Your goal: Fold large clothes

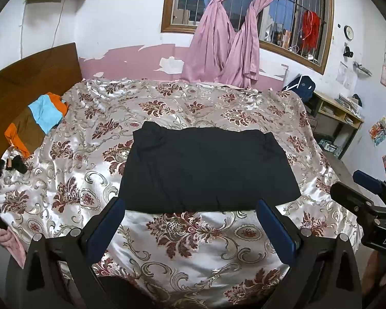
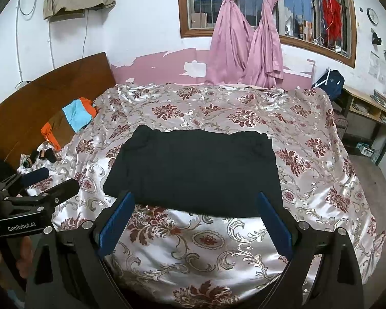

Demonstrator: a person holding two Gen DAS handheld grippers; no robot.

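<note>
Left wrist view: the left hand-held gripper [image 1: 190, 206] hangs above the bed, its blue-padded fingers [image 1: 104, 229] spread wide with nothing between them. Just beyond the fingertips a dark navy garment folded into a flat rectangle [image 1: 208, 170] lies in the middle of the bed's glossy silver bedspread with maroon floral pattern [image 1: 187, 234]. The right hand-held gripper [image 2: 194, 204] is likewise wide open and empty, near the garment's front edge. An orange, blue and brown striped cloth [image 1: 38, 121] lies by the brown wooden headboard [image 1: 25, 77].
</note>
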